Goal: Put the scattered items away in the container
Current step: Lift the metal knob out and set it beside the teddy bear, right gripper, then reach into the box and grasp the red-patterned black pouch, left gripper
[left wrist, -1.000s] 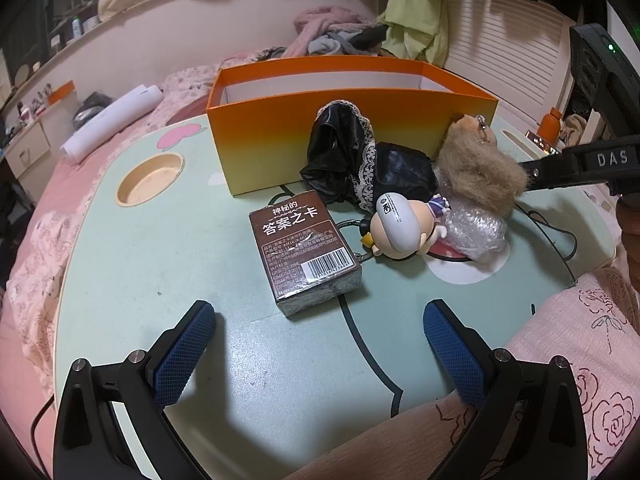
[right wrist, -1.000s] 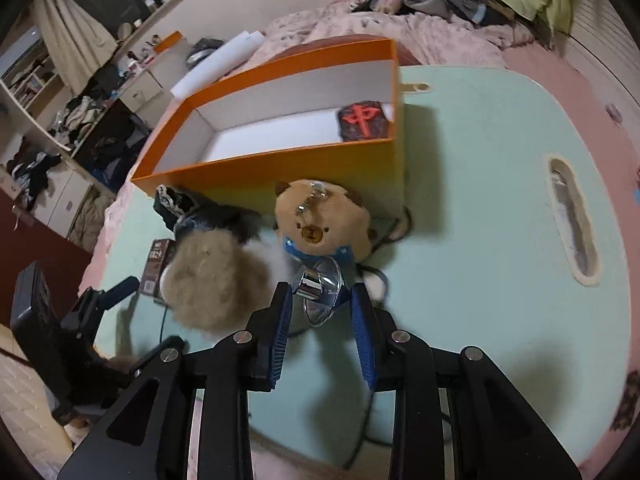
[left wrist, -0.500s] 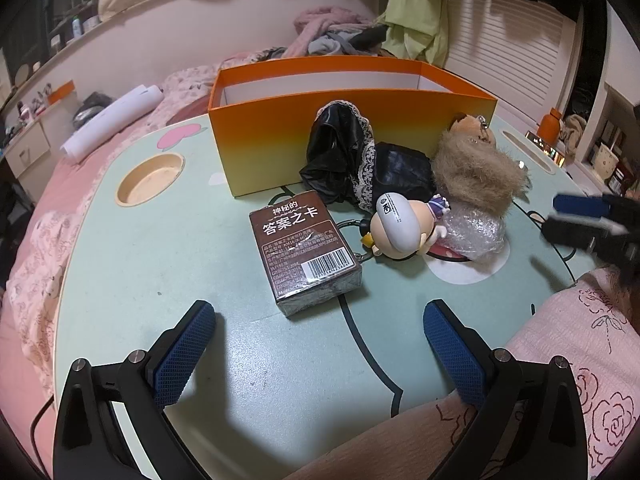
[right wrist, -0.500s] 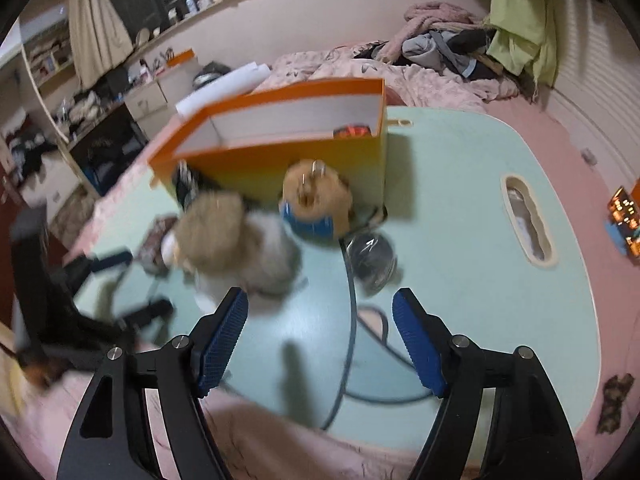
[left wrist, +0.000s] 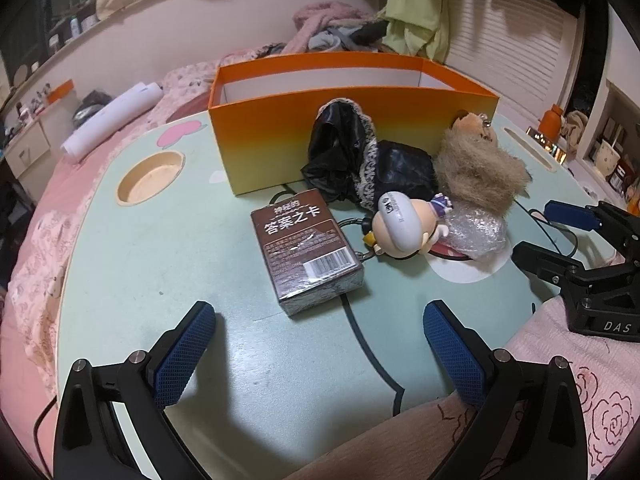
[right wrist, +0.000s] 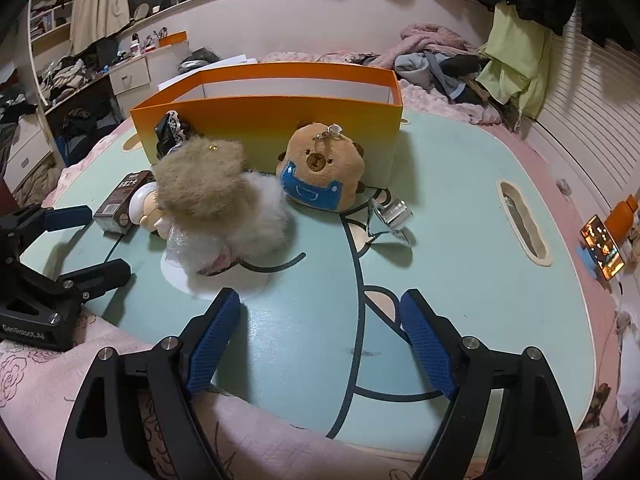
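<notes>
Two hand-held grippers hang over the near edge of the pale green worktop (right wrist: 460,184), both with jaws wide apart and nothing between them. The right hand-held gripper (right wrist: 320,344) has just been opening, and bare worktop lies ahead of it up to a small shiny clip (right wrist: 394,212). The left hand-held gripper (left wrist: 316,356) faces a brown card box (left wrist: 308,250), with open surface to its left around a round cup hole (left wrist: 150,176). The orange box (left wrist: 348,124) stands at the far side. Crowded against its front wall are a bear plush (right wrist: 322,170), a furry plush (right wrist: 200,182), a black pouch (left wrist: 340,152) and a round-headed figure (left wrist: 400,226).
</notes>
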The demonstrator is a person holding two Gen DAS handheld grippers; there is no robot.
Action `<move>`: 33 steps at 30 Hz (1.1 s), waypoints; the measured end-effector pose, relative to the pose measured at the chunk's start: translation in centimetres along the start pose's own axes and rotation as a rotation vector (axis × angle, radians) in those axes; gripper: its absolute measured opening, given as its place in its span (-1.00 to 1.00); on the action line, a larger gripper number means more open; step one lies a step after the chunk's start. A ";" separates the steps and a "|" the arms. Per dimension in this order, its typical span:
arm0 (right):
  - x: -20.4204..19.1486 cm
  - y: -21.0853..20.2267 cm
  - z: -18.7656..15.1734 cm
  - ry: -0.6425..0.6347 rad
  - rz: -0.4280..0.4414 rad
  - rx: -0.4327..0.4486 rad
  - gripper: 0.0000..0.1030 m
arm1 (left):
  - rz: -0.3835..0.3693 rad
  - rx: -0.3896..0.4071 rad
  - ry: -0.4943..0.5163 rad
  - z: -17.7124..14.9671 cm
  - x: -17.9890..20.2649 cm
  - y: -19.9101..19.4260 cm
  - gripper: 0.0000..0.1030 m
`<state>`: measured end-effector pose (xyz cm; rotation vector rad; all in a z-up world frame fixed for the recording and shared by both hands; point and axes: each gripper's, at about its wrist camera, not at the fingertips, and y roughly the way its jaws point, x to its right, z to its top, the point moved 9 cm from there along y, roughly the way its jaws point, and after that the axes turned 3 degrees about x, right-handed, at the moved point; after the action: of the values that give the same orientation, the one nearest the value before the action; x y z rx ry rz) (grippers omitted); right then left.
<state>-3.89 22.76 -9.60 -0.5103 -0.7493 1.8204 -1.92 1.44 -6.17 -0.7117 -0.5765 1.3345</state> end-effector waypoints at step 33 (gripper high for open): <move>-0.2 0.1 0.2 0.011 0.010 0.020 0.62 | -0.124 -0.387 -0.268 15.4 8.3 12.3 0.70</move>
<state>-4.00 22.49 -9.53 -0.5115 -0.7218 1.8310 -20.10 12.70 -5.32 -0.7992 -1.0978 1.2220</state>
